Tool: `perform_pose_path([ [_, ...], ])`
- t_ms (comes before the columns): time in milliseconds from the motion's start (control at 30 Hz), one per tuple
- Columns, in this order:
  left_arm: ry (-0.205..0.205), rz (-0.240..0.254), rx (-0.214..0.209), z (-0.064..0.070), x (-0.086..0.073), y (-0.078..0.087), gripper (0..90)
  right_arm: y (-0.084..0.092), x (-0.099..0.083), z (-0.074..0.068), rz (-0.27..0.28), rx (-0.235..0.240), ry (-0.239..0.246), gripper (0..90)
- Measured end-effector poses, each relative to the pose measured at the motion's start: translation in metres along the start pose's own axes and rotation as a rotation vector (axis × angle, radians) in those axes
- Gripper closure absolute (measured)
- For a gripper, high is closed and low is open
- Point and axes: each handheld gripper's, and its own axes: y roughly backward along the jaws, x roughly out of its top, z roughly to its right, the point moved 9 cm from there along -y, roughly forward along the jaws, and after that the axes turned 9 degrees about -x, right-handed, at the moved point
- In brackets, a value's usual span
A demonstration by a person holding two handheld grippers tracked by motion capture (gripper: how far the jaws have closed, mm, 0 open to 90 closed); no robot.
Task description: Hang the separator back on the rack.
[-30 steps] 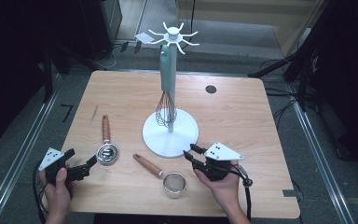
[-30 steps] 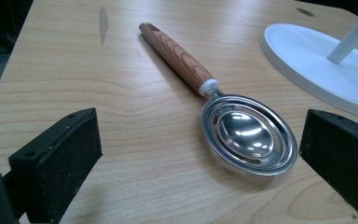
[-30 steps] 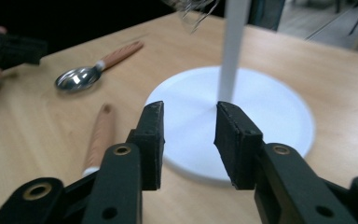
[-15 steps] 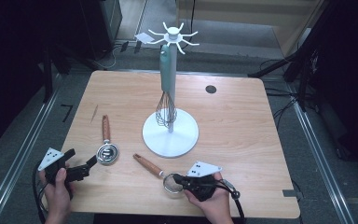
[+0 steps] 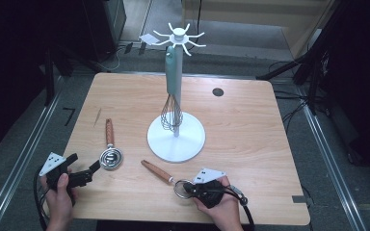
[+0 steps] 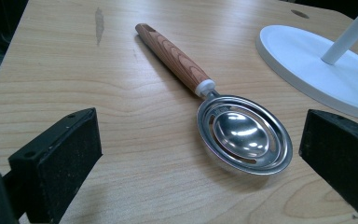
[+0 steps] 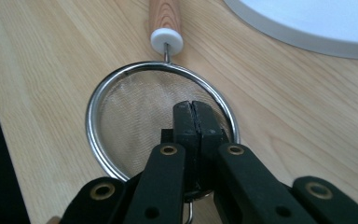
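Observation:
A small mesh strainer [image 5: 179,188] with a wooden handle [image 5: 156,171] lies near the table's front edge. My right gripper [image 5: 188,188] is shut on the strainer's near rim. In the right gripper view the pads [image 7: 184,122] press together over the strainer [image 7: 135,112], and the rim runs under them. At the front left my left gripper [image 5: 84,162] is open, pointing at a metal slotted spoon [image 5: 111,158] with a wooden handle. The spoon [image 6: 244,135] lies on the table just beyond the left gripper [image 6: 198,154], untouched.
A white hanging stand [image 5: 192,142] with a round base sits mid-table. A teal-handled whisk [image 5: 172,113] hangs from its top hooks. A dark round hole [image 5: 218,92] marks the far right of the wooden table [image 5: 250,144].
My right hand has moved left and down from beside the stand's base to the strainer's ring, and its jaws have closed there. The left hand has stayed still.

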Motion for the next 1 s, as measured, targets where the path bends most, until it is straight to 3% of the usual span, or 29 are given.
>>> perform_pose_path([
  [400, 0.000, -0.001, 0.000, 0.000, 0.000, 0.000, 0.0, 0.014, -0.015, 0.027, -0.013, -0.040, -0.017, 90.0],
  [667, 0.001, -0.001, 0.000, 0.000, 0.000, 0.000, 0.0, 0.025, -0.022, 0.044, -0.019, -0.076, 0.010, 90.0],
  [800, 0.000, -0.001, 0.000, 0.000, 0.000, 0.000, 0.0, 0.027, -0.022, 0.045, -0.019, -0.078, 0.013, 88.6],
  [900, 0.001, -0.001, 0.000, 0.000, 0.000, 0.000, 0.0, 0.032, -0.016, 0.041, -0.003, -0.059, 0.013, 82.2],
  [1000, 0.000, -0.003, 0.003, 0.000, 0.000, 0.000, 0.0, 0.035, -0.010, 0.038, -0.005, -0.069, 0.022, 76.6],
])
